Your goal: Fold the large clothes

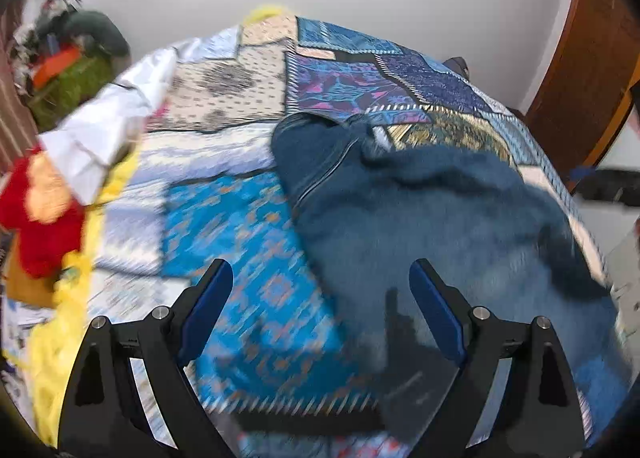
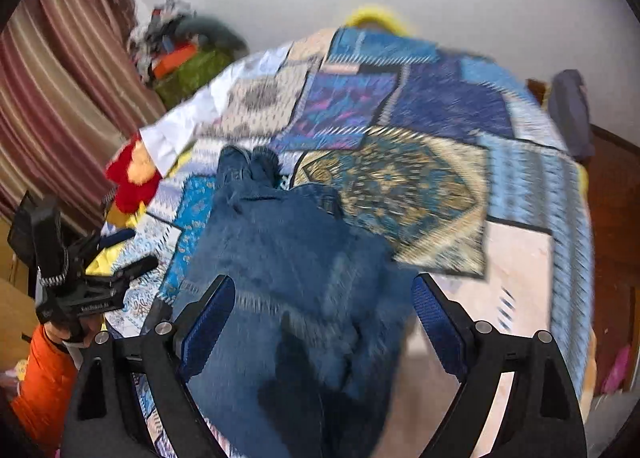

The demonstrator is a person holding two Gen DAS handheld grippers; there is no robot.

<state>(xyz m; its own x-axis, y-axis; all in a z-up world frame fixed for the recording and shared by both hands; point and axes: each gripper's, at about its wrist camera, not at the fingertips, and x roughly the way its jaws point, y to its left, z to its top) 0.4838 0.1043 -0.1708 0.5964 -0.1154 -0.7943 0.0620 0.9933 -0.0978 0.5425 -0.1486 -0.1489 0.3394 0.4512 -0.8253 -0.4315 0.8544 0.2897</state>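
Blue jeans (image 1: 420, 210) lie in a long folded heap on the patchwork quilt (image 1: 240, 218) of a bed. In the left wrist view my left gripper (image 1: 321, 268) hovers open over the jeans' left edge, with nothing between its blue pads. The right wrist view shows the jeans (image 2: 280, 258) running away from me across the quilt (image 2: 400, 178), the leg ends farthest away. Above their near end my right gripper (image 2: 324, 281) stands open and holds nothing. My left gripper (image 2: 128, 252) appears there at the left, held by a hand in an orange sleeve (image 2: 40, 378). Both views are motion-blurred.
A white garment (image 1: 112, 126) and a red and yellow cloth (image 1: 36, 218) lie at the bed's left side. A clothes pile (image 2: 188, 54) sits in the far left corner beside a striped curtain (image 2: 60, 98). Wooden furniture (image 1: 580, 58) stands on the right.
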